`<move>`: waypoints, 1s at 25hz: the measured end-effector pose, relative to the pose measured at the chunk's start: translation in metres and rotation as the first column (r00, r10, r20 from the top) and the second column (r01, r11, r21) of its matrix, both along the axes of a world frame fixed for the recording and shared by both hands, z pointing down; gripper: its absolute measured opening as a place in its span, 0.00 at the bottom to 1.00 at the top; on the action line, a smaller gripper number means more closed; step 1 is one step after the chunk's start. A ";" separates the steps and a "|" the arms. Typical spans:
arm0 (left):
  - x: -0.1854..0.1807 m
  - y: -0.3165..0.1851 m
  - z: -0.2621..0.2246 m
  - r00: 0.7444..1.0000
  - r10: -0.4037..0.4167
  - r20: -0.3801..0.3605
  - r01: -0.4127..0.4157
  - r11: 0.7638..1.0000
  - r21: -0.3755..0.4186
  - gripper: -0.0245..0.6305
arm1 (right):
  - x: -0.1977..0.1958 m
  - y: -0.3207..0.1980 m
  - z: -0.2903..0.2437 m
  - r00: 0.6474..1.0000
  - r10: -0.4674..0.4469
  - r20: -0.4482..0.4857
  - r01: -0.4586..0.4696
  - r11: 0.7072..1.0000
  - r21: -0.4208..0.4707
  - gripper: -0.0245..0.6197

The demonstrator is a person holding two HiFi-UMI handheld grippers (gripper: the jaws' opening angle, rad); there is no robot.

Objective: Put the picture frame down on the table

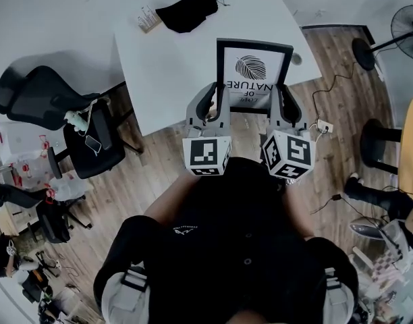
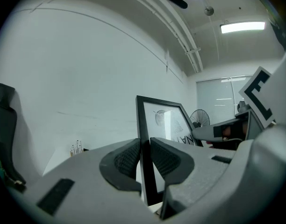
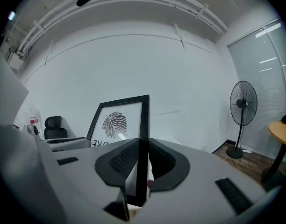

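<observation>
Head view: I hold one picture frame (image 1: 252,73) upright over the near edge of the white counter (image 1: 159,73), my left claw (image 1: 216,94) on its left rail and my right claw (image 1: 282,96) on its right rail. I cannot tell whether its lower edge touches the counter. The print shows a leaf above the words "OF NATURE", upside down from here. In the left gripper view my left claw (image 2: 144,160) is closed on the black rail of the frame (image 2: 164,120); the right gripper view shows my right claw (image 3: 142,160) clamped likewise. The counter behind the frame is bare up to one black cloth (image 1: 187,10) at the far edge. One black office chair (image 1: 58,110) stands left of the counter, and one fan (image 1: 409,25) far right.
</observation>
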State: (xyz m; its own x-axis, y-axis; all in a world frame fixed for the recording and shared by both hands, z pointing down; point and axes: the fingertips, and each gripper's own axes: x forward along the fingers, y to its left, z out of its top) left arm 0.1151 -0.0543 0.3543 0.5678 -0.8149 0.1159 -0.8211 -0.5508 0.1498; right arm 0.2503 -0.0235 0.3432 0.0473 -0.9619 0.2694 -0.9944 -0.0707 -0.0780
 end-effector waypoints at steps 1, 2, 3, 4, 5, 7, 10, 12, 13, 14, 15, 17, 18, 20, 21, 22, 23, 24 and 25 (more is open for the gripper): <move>0.003 -0.008 0.000 1.000 0.003 0.002 -0.003 1.000 -0.001 0.15 | 0.003 -0.008 0.001 1.000 0.003 0.001 -0.003 1.000 -0.003 0.14; 0.005 -0.015 0.001 1.000 0.005 0.005 -0.004 1.000 -0.003 0.15 | 0.005 -0.016 0.002 1.000 0.004 0.002 -0.004 1.000 -0.007 0.14; 0.006 -0.023 0.002 1.000 0.005 0.007 -0.005 1.000 -0.005 0.15 | 0.006 -0.024 0.003 1.000 0.004 0.004 -0.004 1.000 -0.010 0.14; 0.006 -0.031 0.003 1.000 0.003 0.008 -0.003 1.000 -0.008 0.15 | 0.006 -0.033 0.005 1.000 0.002 0.004 -0.002 1.000 -0.013 0.14; 0.005 -0.039 0.004 1.000 0.001 0.007 -0.001 1.000 -0.012 0.15 | 0.005 -0.042 0.006 1.000 -0.002 0.003 0.002 1.000 -0.016 0.14; 0.002 -0.055 0.008 1.000 -0.004 0.006 0.004 1.000 -0.019 0.15 | 0.003 -0.057 0.008 1.000 -0.009 -0.001 0.009 1.000 -0.019 0.14; 0.002 -0.077 0.016 1.000 -0.001 0.008 0.001 0.999 -0.037 0.15 | 0.002 -0.080 0.012 1.000 -0.015 0.000 0.015 0.999 -0.030 0.14; 0.002 -0.092 0.020 1.000 0.003 0.013 -0.002 0.999 -0.044 0.15 | 0.003 -0.096 0.017 1.000 -0.017 0.006 0.017 0.999 -0.040 0.14; 0.001 -0.100 0.022 1.000 0.004 0.015 -0.003 0.999 -0.046 0.15 | 0.002 -0.104 0.019 1.000 -0.018 0.009 0.018 0.999 -0.044 0.14; 0.000 -0.108 0.023 1.000 0.003 0.015 -0.003 0.999 -0.048 0.15 | 0.001 -0.112 0.021 1.000 -0.018 0.012 0.019 0.999 -0.048 0.14; -0.002 -0.115 0.024 1.000 0.002 0.015 -0.001 0.999 -0.051 0.15 | -0.001 -0.119 0.023 1.000 -0.019 0.014 0.020 0.999 -0.051 0.14; -0.007 -0.127 0.028 1.000 -0.002 0.017 0.003 0.998 -0.059 0.15 | -0.006 -0.131 0.028 1.000 -0.025 0.013 0.026 0.998 -0.056 0.14; -0.010 -0.131 0.031 1.000 -0.004 0.021 0.006 0.998 -0.063 0.15 | -0.008 -0.137 0.030 0.999 -0.030 0.011 0.031 0.998 -0.059 0.14; -0.015 -0.139 0.038 1.000 -0.011 0.024 0.013 0.997 -0.074 0.15 | -0.014 -0.145 0.035 0.999 -0.041 0.008 0.042 0.997 -0.068 0.14; -0.018 -0.141 0.041 1.000 -0.015 0.024 0.017 0.996 -0.083 0.15 | -0.017 -0.148 0.038 0.999 -0.047 0.008 0.048 0.996 -0.074 0.14; -0.021 -0.144 0.045 1.000 -0.019 0.024 0.022 0.995 -0.093 0.15 | -0.020 -0.152 0.040 0.999 -0.053 0.008 0.054 0.995 -0.081 0.14; -0.025 -0.147 0.048 0.999 -0.024 0.022 0.026 0.994 -0.105 0.15 | -0.024 -0.155 0.043 0.998 -0.059 0.008 0.059 0.994 -0.089 0.14; -0.028 -0.149 0.052 0.999 -0.028 0.020 0.030 0.993 -0.118 0.15 | -0.027 -0.159 0.046 0.998 -0.064 0.009 0.064 0.993 -0.098 0.14; -0.031 -0.151 0.055 0.999 -0.032 0.018 0.035 0.991 -0.131 0.15 | -0.029 -0.162 0.049 0.998 -0.068 0.011 0.069 0.992 -0.109 0.14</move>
State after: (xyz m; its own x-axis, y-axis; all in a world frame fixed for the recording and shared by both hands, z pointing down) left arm 0.0843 -0.2058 0.4095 0.5378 -0.8107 0.2315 -0.8415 -0.4994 0.2062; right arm 0.2210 -0.1851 0.3920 -0.0199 -0.9277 0.3729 -0.9967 -0.0111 -0.0808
